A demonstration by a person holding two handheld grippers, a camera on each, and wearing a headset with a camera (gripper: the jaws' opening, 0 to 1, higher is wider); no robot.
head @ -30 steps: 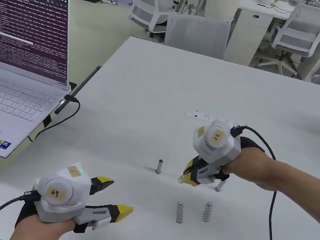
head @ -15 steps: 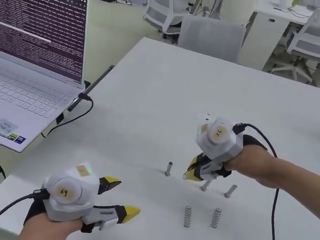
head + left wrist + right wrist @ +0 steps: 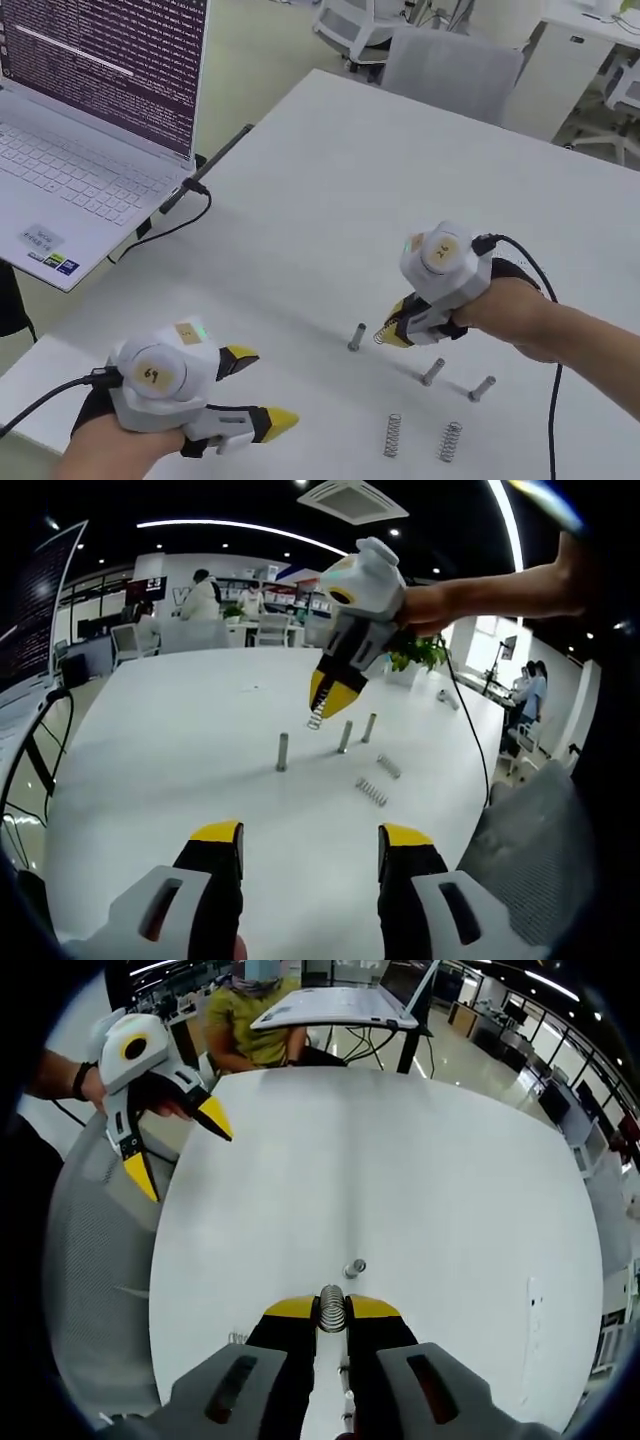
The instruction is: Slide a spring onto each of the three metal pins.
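- None of the three pins (image 3: 432, 372) has a spring on it yet. The job looks to be at its first fitting, with all three left to do.
- The pins stand upright in a short row toward the near edge of the table (image 3: 330, 180).
- The right gripper (image 3: 398, 333) is clamped on one spring (image 3: 382, 337). It holds the spring above the table, just beside the left pin (image 3: 356, 337) of the row and apart from it.
- In the right gripper view that pin (image 3: 355, 1268) sits a little ahead of the spring's free end, so the spring does not seem to be over the pin's top yet.
- The held spring's long axis runs on from the jaws, and it pokes out past their tips.
- In the left gripper view it (image 3: 318, 717) slants down toward the table, tilted rather than plumb. I judge it must come more upright to line up with the pin.
- Two spare springs (image 3: 392, 435) lie flat and side by side, closer to the near edge than the pins.
- The left gripper (image 3: 262, 388) hovers by the near left corner with its jaws apart and nothing between them, aimed toward the pins.
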